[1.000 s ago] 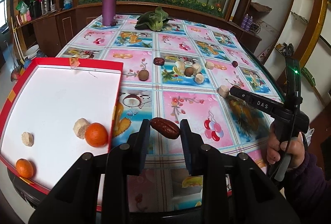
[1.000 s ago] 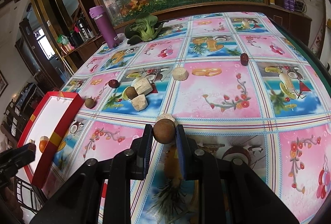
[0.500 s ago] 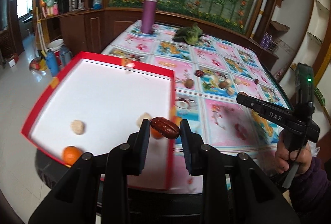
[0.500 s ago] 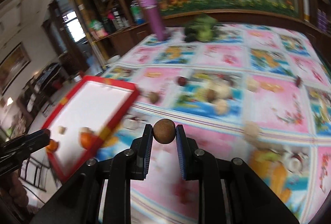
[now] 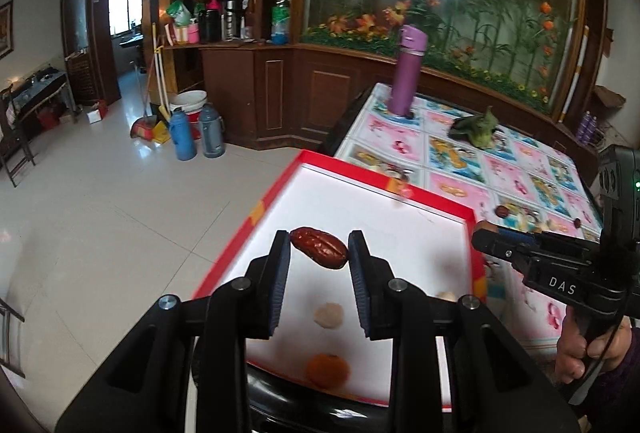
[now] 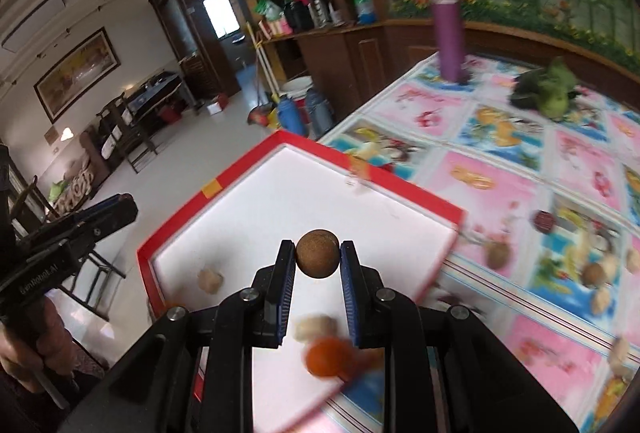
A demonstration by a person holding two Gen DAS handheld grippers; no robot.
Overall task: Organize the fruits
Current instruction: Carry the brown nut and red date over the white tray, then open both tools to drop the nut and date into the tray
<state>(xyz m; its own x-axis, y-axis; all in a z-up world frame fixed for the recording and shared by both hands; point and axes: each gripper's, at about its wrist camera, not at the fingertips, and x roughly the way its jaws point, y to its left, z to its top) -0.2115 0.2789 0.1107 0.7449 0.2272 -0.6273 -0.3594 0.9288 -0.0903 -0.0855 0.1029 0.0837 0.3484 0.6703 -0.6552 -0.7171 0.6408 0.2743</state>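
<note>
Left wrist view: the left gripper [image 5: 319, 253] pinches a wrinkled red date [image 5: 319, 247] between its pads, held in the air over the red-rimmed tray [image 5: 372, 179].
Right wrist view: the right gripper [image 6: 318, 259] clamps a round brown fruit [image 6: 317, 253], also over the tray's white floor.
Already in the tray: an orange [image 5: 328, 370] near the front rim and a pale lump [image 5: 329, 315] just behind it; a second pale lump [image 6: 209, 279] sits toward the left rim.
Hidden or cut off: the tray's near rim is covered by the gripper bodies in both views; another pale piece [image 5: 446, 296] is only half visible behind the left gripper's right finger.
Hard to make out: the right wrist view is smeared, so the orange and the pale piece beside it at the tray's front edge blur together, and the loose fruits [image 6: 596, 273] on the tablecloth [image 6: 576, 169] cannot be told apart.
Edges: the tray overhangs the table corner, with bare floor [image 5: 120, 201] straight below its left rim.
Open room: the middle and far part of the tray floor is bare; the two grippers are well apart.
Far end: a purple bottle [image 5: 407, 69] and leafy greens [image 5: 478, 129] stand well clear of the tray.
</note>
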